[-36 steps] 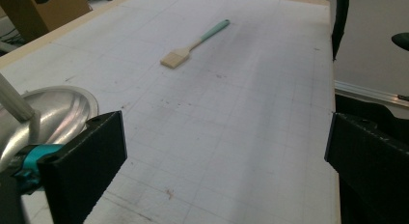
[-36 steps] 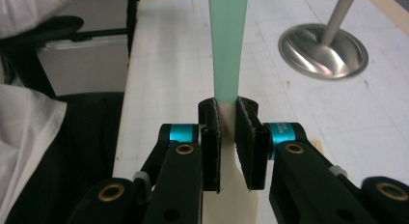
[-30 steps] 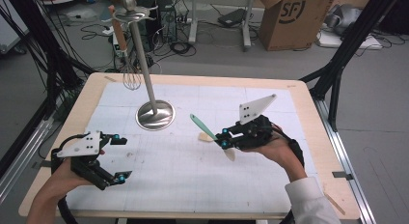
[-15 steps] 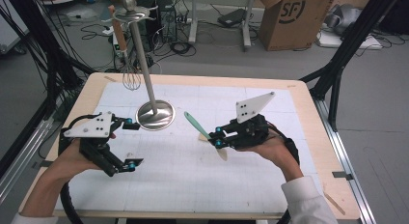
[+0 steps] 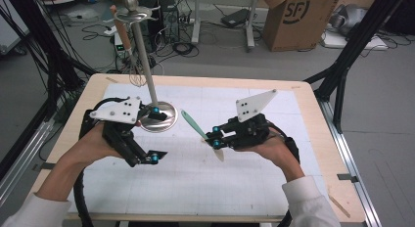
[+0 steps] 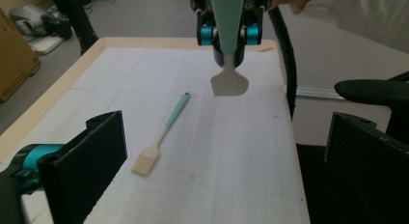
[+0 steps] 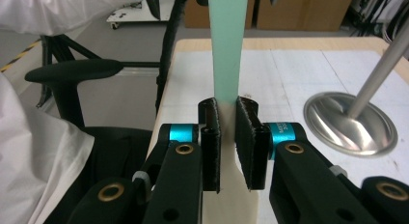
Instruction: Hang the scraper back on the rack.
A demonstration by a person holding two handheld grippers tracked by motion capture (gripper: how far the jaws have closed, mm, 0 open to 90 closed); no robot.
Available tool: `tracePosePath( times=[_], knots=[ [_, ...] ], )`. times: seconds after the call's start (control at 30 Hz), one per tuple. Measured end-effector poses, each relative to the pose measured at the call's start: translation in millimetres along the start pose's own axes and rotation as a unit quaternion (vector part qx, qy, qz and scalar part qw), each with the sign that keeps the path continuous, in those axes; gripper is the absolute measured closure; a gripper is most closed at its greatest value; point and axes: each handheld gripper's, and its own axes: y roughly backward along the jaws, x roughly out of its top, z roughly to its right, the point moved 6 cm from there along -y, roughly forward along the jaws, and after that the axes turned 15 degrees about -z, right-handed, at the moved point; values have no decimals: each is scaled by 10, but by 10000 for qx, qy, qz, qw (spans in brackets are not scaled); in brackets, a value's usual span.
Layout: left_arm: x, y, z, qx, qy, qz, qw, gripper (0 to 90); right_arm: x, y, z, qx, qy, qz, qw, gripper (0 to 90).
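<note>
Covering the table (image 5: pixel 313 153), a white gridded mat (image 5: pixel 205 183) carries a metal stand (image 5: pixel 157 115) near the left gripper (image 5: pixel 154 134), whose jaws stand wide apart and empty. The right gripper (image 5: pixel 215 137) clamps a spatula (image 5: pixel 195 125) at its neck, raised off the mat, with the green handle slanting toward the stand. The left gripper view adds a pastry brush (image 6: pixel 161 134) lying flat on the mat. The right gripper view confirms both pads (image 7: pixel 211 137) pressing the spatula.
</note>
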Motion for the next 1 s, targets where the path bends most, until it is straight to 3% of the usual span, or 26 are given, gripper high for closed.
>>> tracePosePath(
  times=[0.13,0.2,0.27,0.33,0.6,0.77,1.0],
  knots=[
    [133,-48,17,-82,-173,-26,9998,18,39,-8,-8,55,73,57,9999,810],
    [178,-59,13,-134,-197,-30,9997,27,43,-8,-17,88,84,65,9999,809],
    [215,-65,22,-254,-243,14,9994,102,45,-7,-20,101,84,95,9999,809],
    [250,-75,23,-310,-199,78,9993,104,49,-4,-22,102,113,110,9998,809],
    [372,-138,27,-405,-335,65,9986,164,88,-33,-33,179,142,200,9995,809],
    [413,-170,30,-601,-405,105,9973,328,117,-68,-41,234,195,223,9993,809],
    [425,-178,1,-549,-419,187,9974,484,124,-62,-46,253,212,262,9991,808]
  ],
)
